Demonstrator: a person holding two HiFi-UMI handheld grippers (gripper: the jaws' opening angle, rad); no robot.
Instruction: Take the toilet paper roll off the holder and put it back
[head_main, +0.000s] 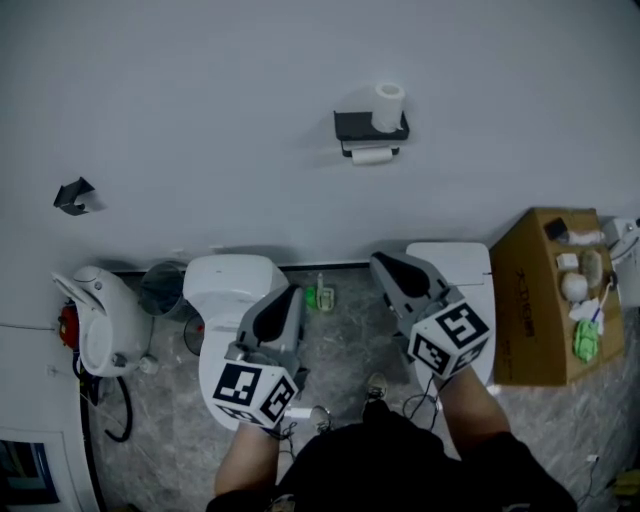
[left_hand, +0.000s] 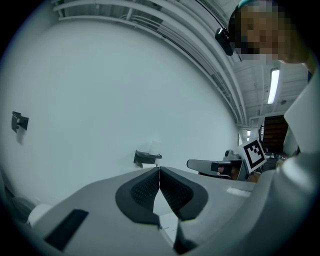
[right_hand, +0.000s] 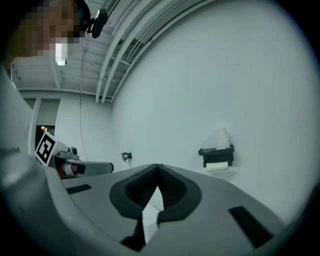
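Note:
A black wall holder (head_main: 357, 127) hangs on the white wall, with one white toilet paper roll (head_main: 372, 155) on its bar and a second roll (head_main: 388, 106) standing upright on its shelf. The same holder (right_hand: 217, 151) shows in the right gripper view with the hung roll (right_hand: 217, 166) beneath it, and as a small dark holder (left_hand: 146, 158) in the left gripper view. My left gripper (head_main: 292, 292) and right gripper (head_main: 377, 260) are both shut and empty, held low over the toilet area, well short of the holder.
A white toilet (head_main: 232, 296) and a white bin lid (head_main: 455, 262) stand by the wall below the grippers. A cardboard box (head_main: 555, 300) of supplies sits at the right. A small black wall hook (head_main: 74, 196) is at the left, with a white appliance (head_main: 100, 318) and a grey bucket (head_main: 164, 288) beneath it.

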